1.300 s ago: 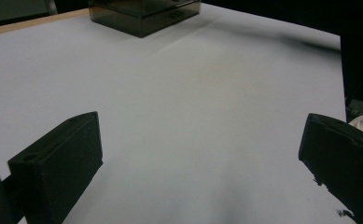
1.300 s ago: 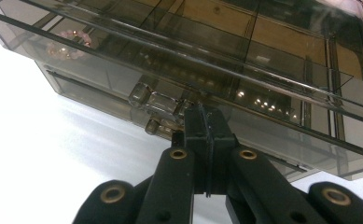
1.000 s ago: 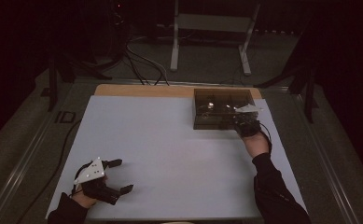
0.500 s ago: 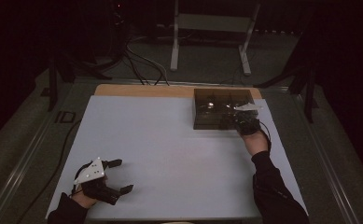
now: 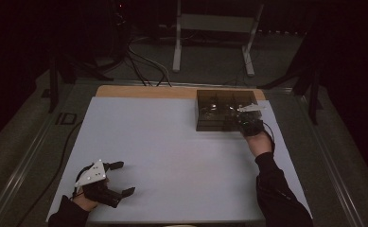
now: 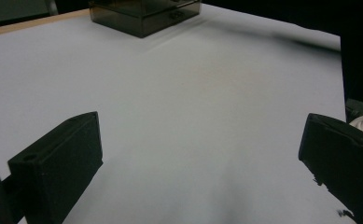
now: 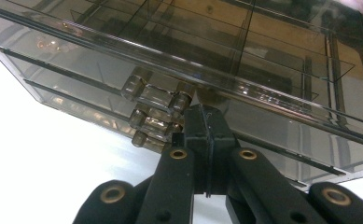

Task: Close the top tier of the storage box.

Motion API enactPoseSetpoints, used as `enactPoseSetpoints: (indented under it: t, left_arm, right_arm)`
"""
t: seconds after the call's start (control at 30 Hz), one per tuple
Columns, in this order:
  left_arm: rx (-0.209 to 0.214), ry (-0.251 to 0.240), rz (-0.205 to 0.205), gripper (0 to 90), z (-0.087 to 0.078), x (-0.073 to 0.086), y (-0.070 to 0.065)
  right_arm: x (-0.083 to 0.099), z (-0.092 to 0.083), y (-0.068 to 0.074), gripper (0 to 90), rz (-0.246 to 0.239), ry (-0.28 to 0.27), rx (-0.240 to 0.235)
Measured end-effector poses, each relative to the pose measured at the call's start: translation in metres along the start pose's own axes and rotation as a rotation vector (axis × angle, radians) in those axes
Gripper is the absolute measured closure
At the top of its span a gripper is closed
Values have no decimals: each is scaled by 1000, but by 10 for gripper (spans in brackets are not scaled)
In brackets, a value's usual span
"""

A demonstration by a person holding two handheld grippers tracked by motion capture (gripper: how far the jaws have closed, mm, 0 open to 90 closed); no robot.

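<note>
Showing no readable writing, smoked plastic drawer box (image 7: 244, 60), right gripper (image 7: 206, 122) closed at its handle (image 7: 157, 97)

A box (image 5: 222, 113) with inner compartments sits on the table (image 5: 172, 156) at about two o'clock, near the far edge. The right gripper (image 5: 240, 124) is at the box's near side, its tips (image 7: 206, 116) just beside a handle (image 7: 156, 95) on the box front. The left gripper (image 5: 118, 178) rests on the table at about eight o'clock, well apart from the box. Cables (image 5: 144, 59) lie on the floor behind the table, at twelve o'clock.
</note>
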State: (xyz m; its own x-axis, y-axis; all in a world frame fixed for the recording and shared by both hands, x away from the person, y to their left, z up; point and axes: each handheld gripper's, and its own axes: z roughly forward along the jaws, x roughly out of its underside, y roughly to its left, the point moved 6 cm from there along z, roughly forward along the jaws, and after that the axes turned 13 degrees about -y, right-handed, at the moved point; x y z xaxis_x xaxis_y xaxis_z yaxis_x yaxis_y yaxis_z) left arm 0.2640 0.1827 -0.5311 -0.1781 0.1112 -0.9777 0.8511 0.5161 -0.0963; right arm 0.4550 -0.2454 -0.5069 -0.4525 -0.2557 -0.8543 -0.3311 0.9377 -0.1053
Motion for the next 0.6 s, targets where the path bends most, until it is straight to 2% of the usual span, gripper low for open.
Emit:
enactPoseSetpoints:
  t: [0.6]
  left_arm:
    - [-2,2,1,11,0,0,1]
  right_arm:
    - [1,-4,-6,897,5,2,13]
